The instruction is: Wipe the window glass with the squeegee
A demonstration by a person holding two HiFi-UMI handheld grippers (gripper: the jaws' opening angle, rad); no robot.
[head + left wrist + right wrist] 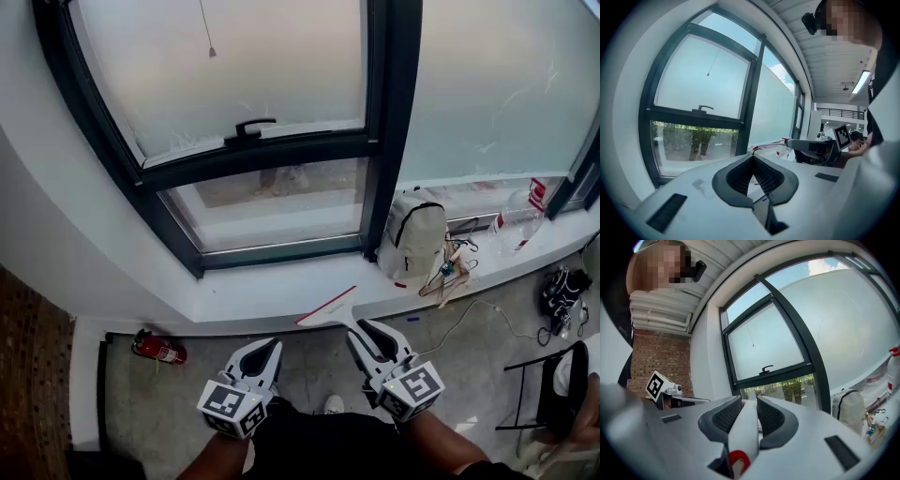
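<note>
**Head view.** The right claw (371,334) is closed on the handle of the squeegee (328,308). The squeegee's blade lies level above the window sill (272,295), below the lower pane (281,202) and apart from it. The left claw (262,354) is held low beside it over the floor and carries nothing. A latch handle (251,127) sits on the bar under the frosted upper pane (253,66), and a pull cord (206,28) hangs in front of that pane. A backpack (417,234) rests on the sill to the right. A fire extinguisher (157,349) lies on the floor to the left.

**Left gripper view.** The two jaws meet at their tips with nothing between them. The window stands ahead, well apart.

**Right gripper view.** The jaws are clamped on the white squeegee handle, and its red end shows at the rear of the grip. The hold looks centred and firm. The blade itself cannot be seen here.

**Assessment.** Wiping has not begun; the step in hand is bringing the blade to the glass.

- Lift the squeegee to the top edge of the chosen pane.
- Seat the full rubber edge flat against the glass, at a slight tilt.
- Draw it in one even stroke under steady pressure.
- Keep clear of the latch handle and the cord, and keep the strokes away from the backpack.
</note>
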